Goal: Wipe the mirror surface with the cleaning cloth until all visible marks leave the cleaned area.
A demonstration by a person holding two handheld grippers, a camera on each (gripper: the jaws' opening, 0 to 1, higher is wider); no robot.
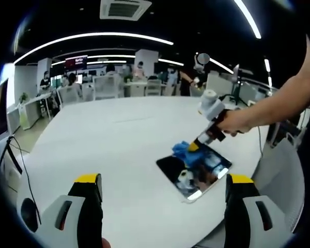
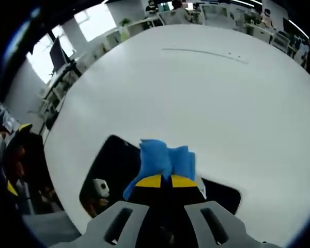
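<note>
- A rectangular mirror [image 1: 195, 175] is laid flat near the edge of a round white table [image 1: 119, 139], with wide bare tabletop beyond it.
- A blue cleaning cloth [image 2: 163, 159] is pinched between the closed jaws of the right gripper [image 2: 161, 181] and pressed onto the mirror.
- The left gripper [image 1: 163, 182] is held spread wide and empty, above the table's near edge.

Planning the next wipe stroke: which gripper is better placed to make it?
Right. The right gripper holds the blue cloth against the mirror; the left gripper hangs open, apart from it.

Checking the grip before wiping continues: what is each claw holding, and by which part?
Right claw pinches the blue cloth by its near edge, on the mirror. Left claw holds nothing.
</note>
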